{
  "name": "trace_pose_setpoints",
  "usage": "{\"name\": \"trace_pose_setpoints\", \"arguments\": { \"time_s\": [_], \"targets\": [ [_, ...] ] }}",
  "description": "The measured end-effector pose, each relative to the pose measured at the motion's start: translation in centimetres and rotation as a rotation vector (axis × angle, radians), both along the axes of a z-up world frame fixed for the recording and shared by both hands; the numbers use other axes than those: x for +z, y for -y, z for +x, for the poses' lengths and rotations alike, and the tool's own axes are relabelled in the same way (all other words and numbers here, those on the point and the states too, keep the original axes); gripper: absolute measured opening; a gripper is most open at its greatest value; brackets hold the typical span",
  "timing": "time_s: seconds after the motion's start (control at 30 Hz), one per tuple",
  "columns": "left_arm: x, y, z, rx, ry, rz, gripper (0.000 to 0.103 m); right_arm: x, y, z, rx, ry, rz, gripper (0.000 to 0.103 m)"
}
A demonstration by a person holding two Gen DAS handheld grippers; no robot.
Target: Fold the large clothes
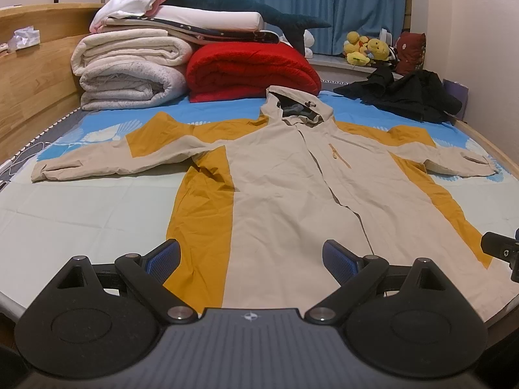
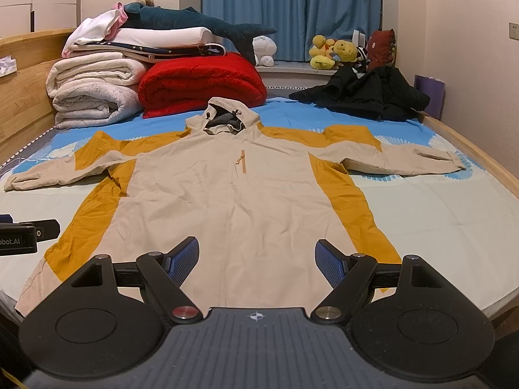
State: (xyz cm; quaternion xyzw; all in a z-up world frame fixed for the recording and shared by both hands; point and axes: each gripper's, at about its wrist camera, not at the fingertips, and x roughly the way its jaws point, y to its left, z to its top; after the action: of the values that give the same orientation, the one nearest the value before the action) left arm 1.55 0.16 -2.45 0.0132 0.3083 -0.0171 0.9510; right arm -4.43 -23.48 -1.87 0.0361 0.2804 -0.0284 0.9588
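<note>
A large beige and mustard hooded jacket [image 1: 285,175] lies flat on the bed, front up, sleeves spread to both sides, hood at the far end; it also shows in the right wrist view [image 2: 233,188]. My left gripper [image 1: 251,261] is open and empty, held just above the jacket's hem at the near edge of the bed. My right gripper [image 2: 258,261] is open and empty, also over the hem, to the right of the left one. The right gripper's side shows at the left wrist view's right edge [image 1: 501,249].
A stack of folded white blankets [image 1: 129,64] and a red blanket [image 1: 253,71] sit at the bed's far left. A black garment [image 1: 405,94] lies far right. Plush toys [image 1: 366,48] sit by the blue curtain. A wooden frame [image 1: 29,90] borders the bed.
</note>
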Motion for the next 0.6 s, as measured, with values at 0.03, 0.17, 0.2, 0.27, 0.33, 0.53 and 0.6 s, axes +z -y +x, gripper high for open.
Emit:
{"name": "trace_pose_setpoints", "arguments": {
  "time_s": [0.03,0.17,0.2,0.27,0.33,0.53,0.6],
  "targets": [
    [0.0,0.0,0.0,0.000,0.000,-0.001,0.097,0.0,0.0,0.0,-0.001,0.001,0.001,0.080],
    [0.4,-0.5,0.3,0.010,0.013,-0.005,0.091,0.2,1.2,0.6,-0.028,-0.001,0.039,0.080],
    [0.6,-0.8,0.6,0.009,0.013,-0.003,0.084,0.5,1.9,1.0,-0.040,0.001,0.051,0.080],
    [1.1,-1.5,1.5,-0.011,0.012,-0.002,0.069,1.2,3.5,1.8,-0.058,0.011,0.067,0.078],
    [1.9,-2.5,2.8,-0.046,0.033,0.008,0.053,1.8,5.3,2.9,-0.072,0.027,0.056,0.072],
    [1.7,-5.7,7.3,-0.138,0.030,0.080,0.042,1.5,11.7,7.5,-0.125,0.016,-0.001,0.055],
    [0.2,-6.9,9.0,-0.097,-0.051,0.074,0.043,0.2,13.4,8.8,-0.153,-0.031,-0.017,0.057]
  ]
}}
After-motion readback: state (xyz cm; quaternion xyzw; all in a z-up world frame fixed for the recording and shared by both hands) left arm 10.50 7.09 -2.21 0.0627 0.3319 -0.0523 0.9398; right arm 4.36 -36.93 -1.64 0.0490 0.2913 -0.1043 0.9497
